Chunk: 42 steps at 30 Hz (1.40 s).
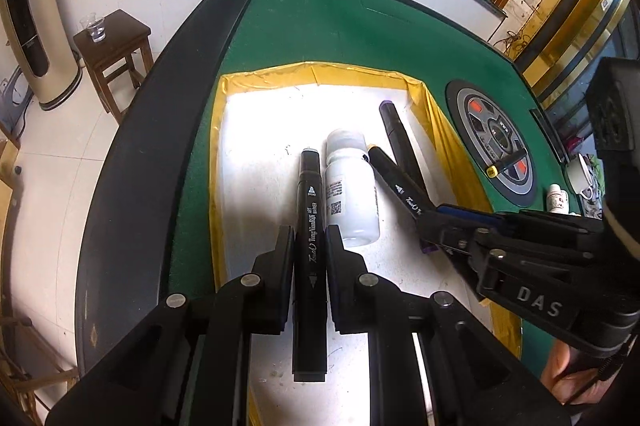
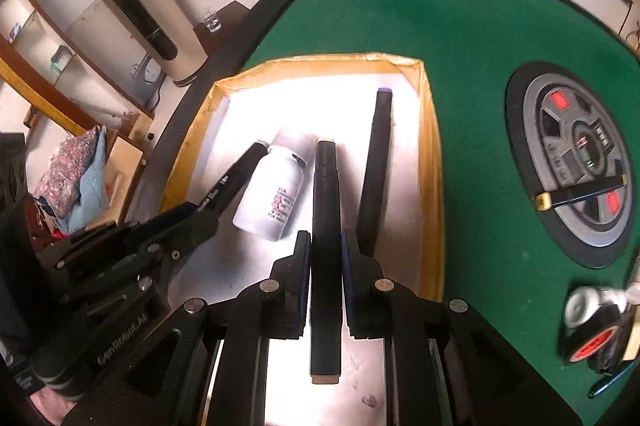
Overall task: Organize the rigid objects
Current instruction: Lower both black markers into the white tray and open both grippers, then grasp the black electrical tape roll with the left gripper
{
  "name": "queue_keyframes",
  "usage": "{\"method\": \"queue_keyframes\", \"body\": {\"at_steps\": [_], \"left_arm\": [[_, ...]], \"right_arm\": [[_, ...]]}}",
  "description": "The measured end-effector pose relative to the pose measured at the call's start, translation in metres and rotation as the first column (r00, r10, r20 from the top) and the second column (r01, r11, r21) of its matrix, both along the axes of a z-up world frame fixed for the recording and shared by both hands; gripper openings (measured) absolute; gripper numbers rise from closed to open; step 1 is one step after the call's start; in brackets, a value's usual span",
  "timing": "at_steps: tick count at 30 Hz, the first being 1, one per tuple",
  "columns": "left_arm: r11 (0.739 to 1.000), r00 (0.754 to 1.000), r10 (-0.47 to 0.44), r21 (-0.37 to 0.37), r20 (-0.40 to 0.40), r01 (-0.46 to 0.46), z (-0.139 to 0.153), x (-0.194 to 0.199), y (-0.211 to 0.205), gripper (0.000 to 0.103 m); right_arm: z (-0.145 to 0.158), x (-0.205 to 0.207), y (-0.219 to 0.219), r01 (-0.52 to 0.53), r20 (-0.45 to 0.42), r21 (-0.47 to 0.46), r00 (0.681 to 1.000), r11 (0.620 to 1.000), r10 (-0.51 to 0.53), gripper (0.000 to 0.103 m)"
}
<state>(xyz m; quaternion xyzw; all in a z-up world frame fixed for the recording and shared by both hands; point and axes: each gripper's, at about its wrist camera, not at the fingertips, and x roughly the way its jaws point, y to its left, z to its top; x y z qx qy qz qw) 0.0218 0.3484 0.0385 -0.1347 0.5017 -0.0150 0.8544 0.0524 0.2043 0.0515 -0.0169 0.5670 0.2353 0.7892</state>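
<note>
Green felt (image 1: 320,21) covers the table under a white tray (image 1: 256,145) edged with crinkled yellow tape. My left gripper (image 1: 310,246) is clamped on a slim black marker (image 1: 308,226) printed with white lettering. My right gripper (image 2: 326,252) squeezes a second matte black marker (image 2: 326,226). Between them a smooth white plastic bottle (image 1: 350,189) lies on its side; a third marker (image 2: 376,161) lies near the tray's right edge. Outside the tray sits a round grey dial panel (image 2: 576,165)
</note>
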Motion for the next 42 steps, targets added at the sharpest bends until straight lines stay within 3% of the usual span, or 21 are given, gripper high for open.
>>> {"method": "queue_keyframes", "body": {"at_steps": [9,15,21,23,25,27,28,30,33,34,35,37,39,41,42], "left_arm": [[1.0,1.0,-0.003,-0.013,-0.019,0.003,-0.007,0.002,0.001,0.013],[1.0,0.999,0.021,-0.018,-0.04,-0.021,-0.002,-0.004,0.002,0.013],[1.0,0.998,0.008,-0.001,0.055,-0.008,0.02,-0.02,-0.01,0.013],[1.0,0.996,0.015,0.013,0.085,-0.016,0.028,-0.027,-0.016,0.013],[0.999,0.993,0.011,0.035,0.115,-0.015,0.035,-0.032,-0.022,0.013],[0.999,0.991,-0.011,0.044,0.135,0.005,0.041,-0.035,-0.03,0.013],[0.999,0.989,-0.028,0.041,0.142,0.022,0.044,-0.037,-0.036,0.013],[0.997,0.985,-0.074,0.045,0.154,0.068,0.052,-0.04,-0.051,0.013],[0.988,0.973,-0.149,0.066,0.177,0.139,0.065,-0.043,-0.078,0.013],[0.984,0.967,-0.174,0.074,0.183,0.163,0.069,-0.044,-0.087,0.013],[0.978,0.961,-0.205,0.081,0.184,0.193,0.074,-0.043,-0.099,0.013],[0.964,0.948,-0.258,0.11,0.187,0.24,0.08,-0.043,-0.122,0.015],[0.948,0.929,-0.307,0.152,0.208,0.279,0.087,-0.044,-0.149,0.015],[0.93,0.914,-0.359,0.153,0.191,0.333,0.087,-0.038,-0.172,0.016],[0.921,0.906,-0.383,0.148,0.181,0.359,0.086,-0.035,-0.184,0.016]], "right_arm": [[-0.006,0.006,0.002,-0.033,-0.023,0.007,0.999,0.999,0.033,0.014],[0.019,-0.002,-0.007,-0.037,0.046,0.005,0.998,0.999,0.037,0.024],[0.056,-0.023,-0.037,-0.037,0.171,0.111,0.985,0.993,0.018,0.031],[0.067,-0.03,-0.054,-0.005,0.193,0.114,0.981,0.994,-0.017,0.047],[0.075,-0.034,-0.07,0.042,0.198,0.136,0.978,0.99,-0.068,0.055],[0.079,-0.036,-0.089,0.079,0.184,0.18,0.976,0.981,-0.112,0.055],[0.083,-0.039,-0.099,0.106,0.192,0.169,0.972,0.98,-0.138,0.055],[0.096,-0.051,-0.121,0.156,0.309,0.097,0.934,0.983,-0.179,0.055],[0.118,-0.078,-0.147,0.205,0.527,-0.01,0.833,0.979,-0.169,0.055],[0.122,-0.085,-0.159,0.23,0.564,-0.025,0.807,0.973,-0.176,0.063],[0.122,-0.088,-0.175,0.258,0.567,-0.027,0.8,0.966,-0.198,0.083],[0.116,-0.082,-0.208,0.287,0.498,0.03,0.826,0.958,-0.263,0.092],[0.101,-0.078,-0.247,0.317,0.361,0.134,0.867,0.939,-0.344,0.088],[0.088,-0.082,-0.281,0.4,0.294,0.155,0.854,0.903,-0.429,0.053],[0.08,-0.085,-0.299,0.424,0.252,0.177,0.853,0.888,-0.457,0.05]]}}
